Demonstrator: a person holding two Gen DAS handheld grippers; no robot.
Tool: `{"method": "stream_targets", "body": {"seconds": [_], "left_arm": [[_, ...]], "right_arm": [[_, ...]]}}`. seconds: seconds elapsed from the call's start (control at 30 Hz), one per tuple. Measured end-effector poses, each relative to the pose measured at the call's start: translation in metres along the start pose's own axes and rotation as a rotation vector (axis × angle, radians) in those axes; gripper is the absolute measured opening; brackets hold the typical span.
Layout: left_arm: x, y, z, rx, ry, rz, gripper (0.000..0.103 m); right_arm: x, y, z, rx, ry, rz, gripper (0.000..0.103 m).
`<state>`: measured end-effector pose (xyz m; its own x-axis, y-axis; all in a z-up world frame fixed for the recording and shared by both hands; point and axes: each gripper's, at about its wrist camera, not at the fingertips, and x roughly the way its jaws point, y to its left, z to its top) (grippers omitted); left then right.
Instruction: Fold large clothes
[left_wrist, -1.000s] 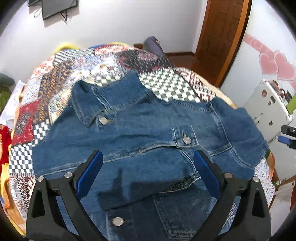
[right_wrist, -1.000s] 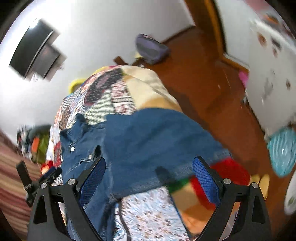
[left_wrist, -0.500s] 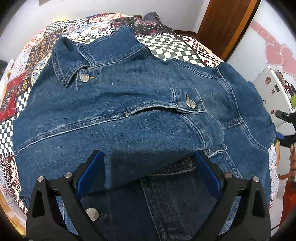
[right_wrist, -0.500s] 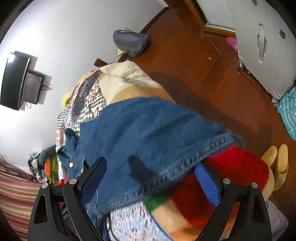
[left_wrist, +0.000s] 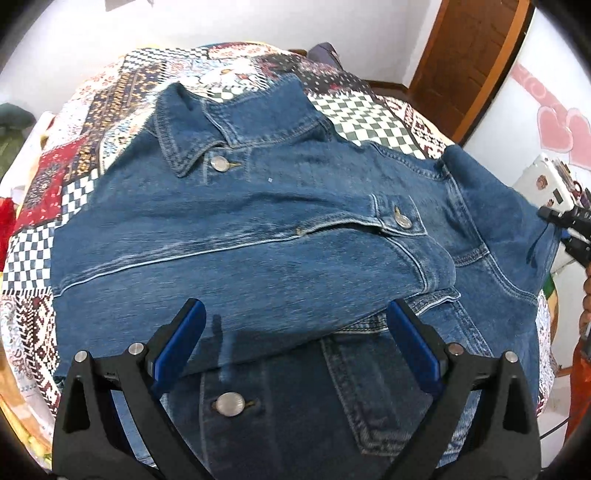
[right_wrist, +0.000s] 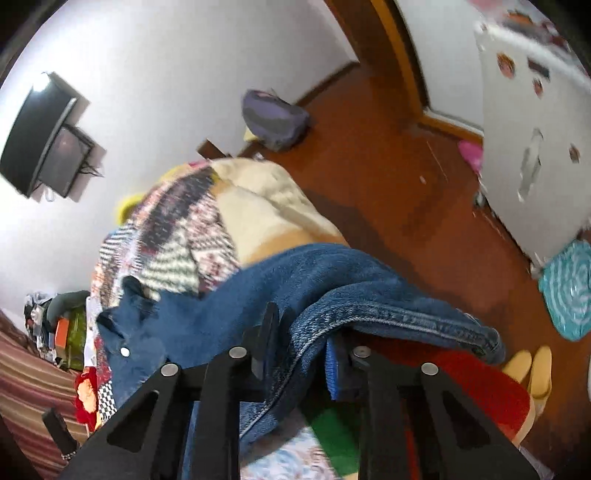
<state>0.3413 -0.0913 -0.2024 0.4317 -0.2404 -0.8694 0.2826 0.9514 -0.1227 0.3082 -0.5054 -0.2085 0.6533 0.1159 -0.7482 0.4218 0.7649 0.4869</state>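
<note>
Patchwork bedspread covers the bed, checked and floral squares showing at the far and left sides. Denim jacket lies front-up across most of it, collar at the far end, one sleeve folded across the chest, right edge reaching the bed's right side. Wooden floor runs right of the bed in the right wrist view; a grey bag sits on it against the far wall, and a teal mat lies at far right.

Left gripper: blue pads wide apart, hovering over the near part of the jacket, nothing pinched between them. A metal button sits on the front placket just near of the gap.

Right gripper: jaws closing, drawn close together with a fold of the jacket's edge bunched between them; the denim rises in a ridge at the pinch, pads pressing on cloth. Image is blurred there.
</note>
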Motion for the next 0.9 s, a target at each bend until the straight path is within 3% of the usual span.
{"method": "stream_targets", "body": {"seconds": [0.23, 0.53, 0.73, 0.9], "left_arm": [[-0.028, 0.018, -0.003, -0.039, -0.071, 0.005, 0.099], [-0.066, 0.057, -0.012, -0.107, -0.157, 0.026, 0.099], [-0.089, 0.086, -0.028, -0.162, -0.198, 0.049, 0.099], [-0.097, 0.106, -0.042, -0.21, -0.203, 0.064, 0.099]], "right_arm": [[-0.033, 0.091, 0.016, -0.185, -0.091, 0.122, 0.012], [-0.018, 0.221, -0.008, -0.371, -0.039, 0.274, 0.009], [0.042, 0.288, -0.06, -0.45, 0.171, 0.324, 0.009], [0.088, 0.307, -0.123, -0.53, 0.363, 0.311, 0.009]]}}
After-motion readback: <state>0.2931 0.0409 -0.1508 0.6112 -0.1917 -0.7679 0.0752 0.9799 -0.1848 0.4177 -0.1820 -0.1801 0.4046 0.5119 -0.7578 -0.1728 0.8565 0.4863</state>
